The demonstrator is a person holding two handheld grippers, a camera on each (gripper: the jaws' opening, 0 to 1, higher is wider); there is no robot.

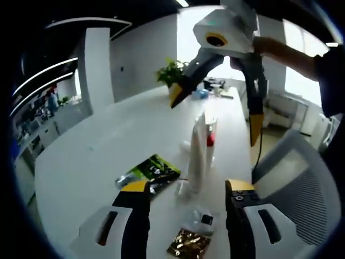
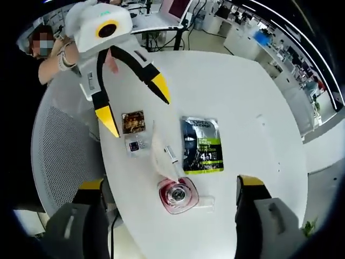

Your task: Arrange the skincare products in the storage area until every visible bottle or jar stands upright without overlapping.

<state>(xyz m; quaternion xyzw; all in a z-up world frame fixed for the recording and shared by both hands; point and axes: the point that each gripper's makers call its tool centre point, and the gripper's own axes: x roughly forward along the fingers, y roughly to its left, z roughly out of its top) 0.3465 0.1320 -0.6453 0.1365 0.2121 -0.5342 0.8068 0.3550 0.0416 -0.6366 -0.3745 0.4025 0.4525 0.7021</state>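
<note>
Nearest the left hand-held gripper (image 1: 186, 202), close to the near edge of the white tabletop (image 1: 97, 156), lie a small gold-brown foil sachet (image 1: 188, 244) and, just beyond it, a small clear packet with a dark square label (image 1: 201, 218). Both are flat items and need no righting. Between the spread, empty jaws of this gripper stands a tall white tube (image 1: 195, 156), upright on its cap end, with a second container bearing a red band (image 1: 211, 137) close behind it; whether the two touch cannot be determined. A black-and-green flat sachet (image 1: 151, 170) lies to one side of the tube, apart from it. In the right gripper view, the right hand-held gripper (image 2: 172, 186) looks down on the same group from above, its jaws also spread and holding nothing. Directly between them is the round red-rimmed top of a container (image 2: 178, 194), with the white tube (image 2: 161, 156) just beside it. This overhead position suggests the right gripper is placed to check or steady the standing items. The left gripper hangs open over the far tabletop edge, near a grey mesh chair (image 2: 59, 145). Judged from this layout, the containers already stand upright, and remaining work is limited to confirming separation.
</note>
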